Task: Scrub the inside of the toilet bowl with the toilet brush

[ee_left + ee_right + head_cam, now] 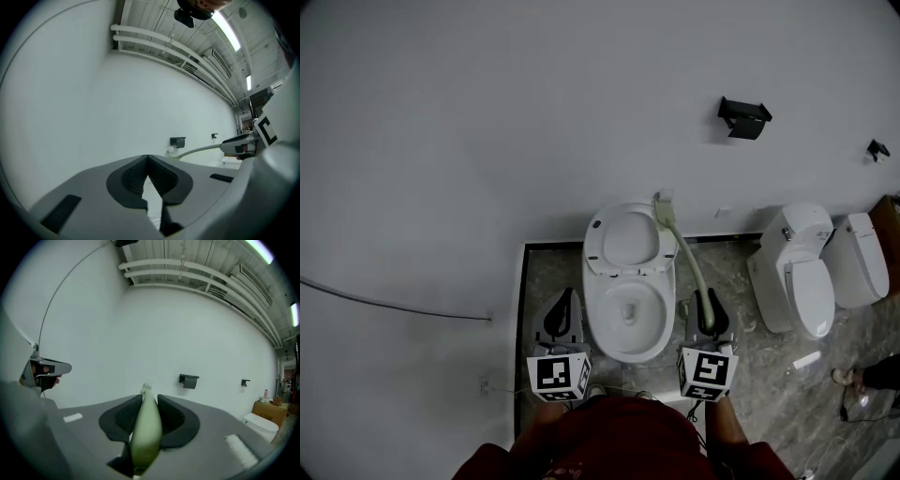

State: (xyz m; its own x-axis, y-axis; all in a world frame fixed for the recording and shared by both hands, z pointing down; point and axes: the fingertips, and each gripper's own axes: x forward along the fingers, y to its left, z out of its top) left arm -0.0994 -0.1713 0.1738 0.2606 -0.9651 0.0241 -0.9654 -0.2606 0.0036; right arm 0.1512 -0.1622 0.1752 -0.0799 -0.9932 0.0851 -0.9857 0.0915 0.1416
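A white toilet [592, 319] stands in front of me, its lid [630, 236] raised and the bowl open. My right gripper [706, 302] is just right of the bowl, shut on the pale green handle of the toilet brush [686, 255]. The handle arcs up and left, and its white head [664, 198] hangs beside the top of the lid, outside the bowl. In the right gripper view the handle [146, 427] runs between the jaws of the right gripper [149, 401]. My left gripper [566, 302] is left of the bowl; its jaws meet, holding nothing [148, 161].
Two more white toilets [797, 272] [861, 255] stand at the right. A black holder [743, 117] is fixed on the white wall above. A dark border [522, 309] edges the marble floor at left. A shoe [844, 377] shows at far right.
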